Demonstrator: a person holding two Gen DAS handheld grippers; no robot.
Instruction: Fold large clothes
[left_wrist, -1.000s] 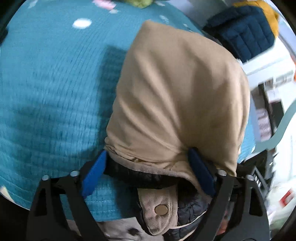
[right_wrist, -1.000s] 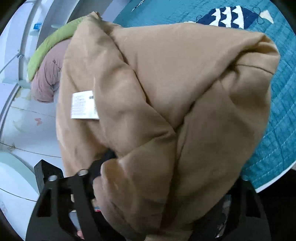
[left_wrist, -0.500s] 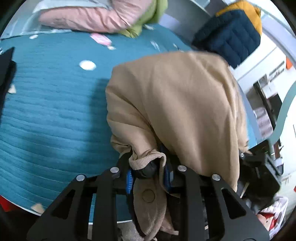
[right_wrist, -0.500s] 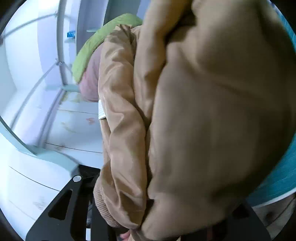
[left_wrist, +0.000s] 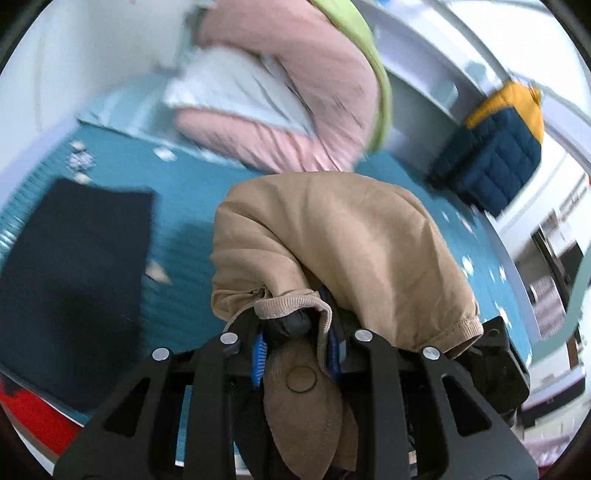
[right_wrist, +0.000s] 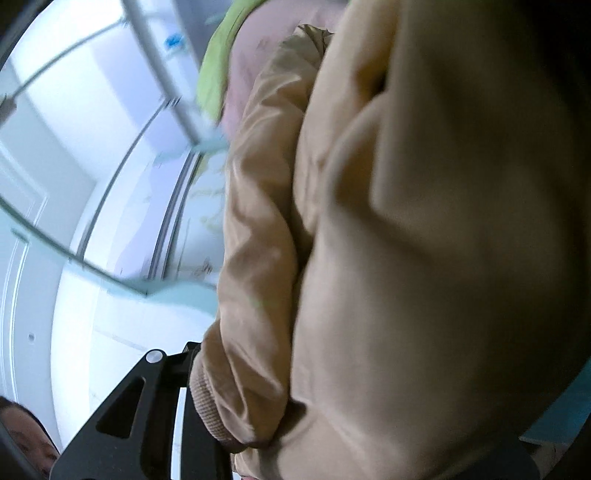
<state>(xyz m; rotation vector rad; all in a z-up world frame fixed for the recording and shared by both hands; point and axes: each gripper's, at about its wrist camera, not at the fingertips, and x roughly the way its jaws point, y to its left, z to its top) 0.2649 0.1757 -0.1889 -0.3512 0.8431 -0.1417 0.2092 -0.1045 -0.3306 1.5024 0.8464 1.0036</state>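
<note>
A tan jacket with a dark quilted lining hangs bunched from my left gripper, which is shut on its ribbed collar edge above the teal bedspread. In the right wrist view the same tan jacket fills most of the frame and drapes over my right gripper; only its left finger shows, so its jaws are hidden by the cloth.
A pink and grey padded garment with a green one lies at the far side of the bed. A dark folded cloth lies at the left. A navy and yellow quilted jacket sits at the right. White cabinets stand beyond.
My left gripper went from open around the collar to shut on it, then lifted and tilted up. The jacket rose with both grippers and now covers the right camera more.
</note>
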